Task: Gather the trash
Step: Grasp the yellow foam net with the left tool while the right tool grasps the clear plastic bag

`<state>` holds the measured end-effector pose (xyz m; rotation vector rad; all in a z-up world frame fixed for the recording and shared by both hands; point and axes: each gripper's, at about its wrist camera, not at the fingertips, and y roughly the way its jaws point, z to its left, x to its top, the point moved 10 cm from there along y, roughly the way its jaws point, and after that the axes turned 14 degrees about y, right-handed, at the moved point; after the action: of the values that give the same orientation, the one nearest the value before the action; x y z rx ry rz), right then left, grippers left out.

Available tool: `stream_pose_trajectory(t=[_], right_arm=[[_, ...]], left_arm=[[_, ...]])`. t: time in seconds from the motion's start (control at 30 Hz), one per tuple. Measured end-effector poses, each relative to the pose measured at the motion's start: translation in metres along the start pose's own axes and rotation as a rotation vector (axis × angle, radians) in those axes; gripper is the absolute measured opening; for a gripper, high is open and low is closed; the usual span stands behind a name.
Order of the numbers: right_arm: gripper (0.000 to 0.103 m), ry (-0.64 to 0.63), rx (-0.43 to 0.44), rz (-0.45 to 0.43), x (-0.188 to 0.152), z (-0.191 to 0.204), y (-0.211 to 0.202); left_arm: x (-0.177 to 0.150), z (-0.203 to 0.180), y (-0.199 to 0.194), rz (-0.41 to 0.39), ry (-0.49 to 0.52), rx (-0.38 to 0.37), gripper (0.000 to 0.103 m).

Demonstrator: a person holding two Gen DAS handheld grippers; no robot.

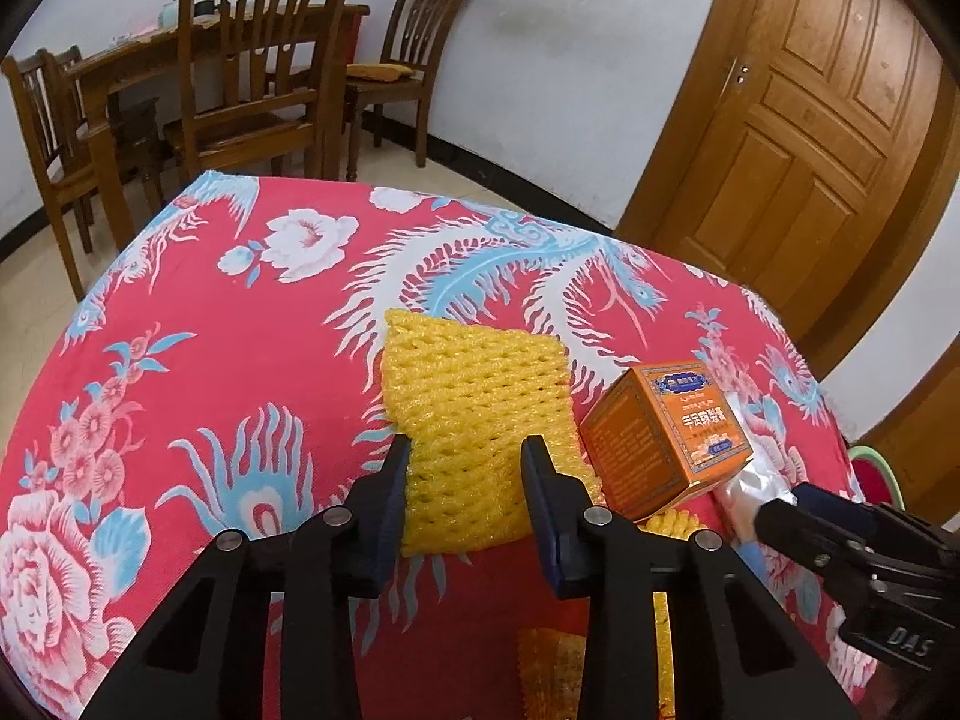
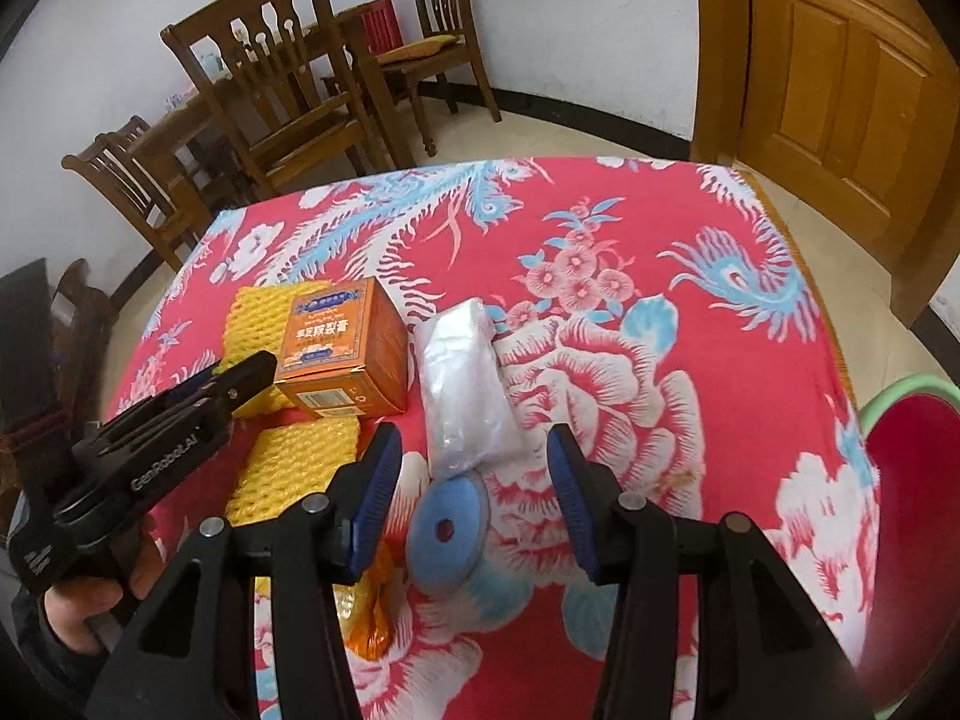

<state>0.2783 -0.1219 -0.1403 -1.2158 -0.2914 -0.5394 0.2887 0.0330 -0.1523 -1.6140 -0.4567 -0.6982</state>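
A yellow foam net [image 1: 474, 396] lies flat on the red flowered tablecloth [image 1: 252, 372]. My left gripper [image 1: 465, 474] straddles its near part: the left pad sits at the net's edge, the right finger rests over it, and no pinch shows. To its right stands an orange box [image 1: 666, 432]. In the right wrist view a clear plastic bag [image 2: 462, 384] lies beside that box [image 2: 342, 354]. My right gripper [image 2: 474, 456] hangs open just above the bag's near end. The left gripper [image 2: 267, 369] reaches in over the far net [image 2: 246, 318].
A second yellow net [image 2: 294, 468] and an orange wrapper [image 2: 366, 612] lie near the table's front. A red basin with a green rim [image 2: 918, 510] stands off the right edge. Wooden chairs [image 2: 282, 78] and a door [image 2: 840, 78] are behind.
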Motion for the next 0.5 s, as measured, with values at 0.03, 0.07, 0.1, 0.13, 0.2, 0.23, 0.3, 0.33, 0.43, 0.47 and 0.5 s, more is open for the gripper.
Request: stream_pose_trajectory(t=[0.03,0.07,0.1,0.13,0.2,0.23,0.3,0.33,0.43,0.47,0.5], right_arm=[[0.052,-0.002,-0.001,0.005,-0.001,0.0,0.003],[0.052,-0.005,0.0,0.008,-0.001,0.0,0.004],[0.052,-0.008,-0.002,0.01,-0.001,0.0,0.007],[0.052,-0.008,-0.006,0.011,-0.001,0.0,0.009],[0.052,-0.003,-0.014,0.017,-0.001,-0.001,0.013],[0.051,0.003,-0.016,0.021,-0.002,-0.002,0.016],[0.051,-0.004,-0.021,0.007,0.0,-0.002,0.017],[0.047,-0.006,-0.027,0.002,0.0,-0.002,0.017],[0.038,-0.007,-0.029,-0.002,0.001,-0.002,0.018],[0.038,-0.005,-0.028,-0.001,0.001,-0.003,0.017],[0.037,-0.005,-0.028,0.001,0.001,-0.003,0.017]], left_arm=[[0.0,0.0,0.0,-0.001,-0.003,-0.004,0.034],[0.0,0.0,0.0,-0.003,-0.006,-0.008,0.034],[0.0,0.0,0.0,-0.004,-0.008,-0.013,0.033],[0.0,-0.001,0.0,-0.005,-0.009,-0.016,0.031],[-0.001,-0.002,0.0,-0.005,-0.011,-0.028,0.028],[-0.001,-0.002,0.0,-0.004,-0.011,-0.034,0.025],[-0.001,-0.004,0.0,-0.004,-0.011,-0.045,0.021],[-0.001,-0.005,0.0,-0.005,-0.01,-0.047,0.02],[-0.001,-0.007,-0.001,-0.007,-0.006,-0.049,0.018],[-0.001,-0.007,-0.001,-0.008,-0.006,-0.051,0.017],[-0.001,-0.007,-0.002,-0.009,-0.006,-0.052,0.016]])
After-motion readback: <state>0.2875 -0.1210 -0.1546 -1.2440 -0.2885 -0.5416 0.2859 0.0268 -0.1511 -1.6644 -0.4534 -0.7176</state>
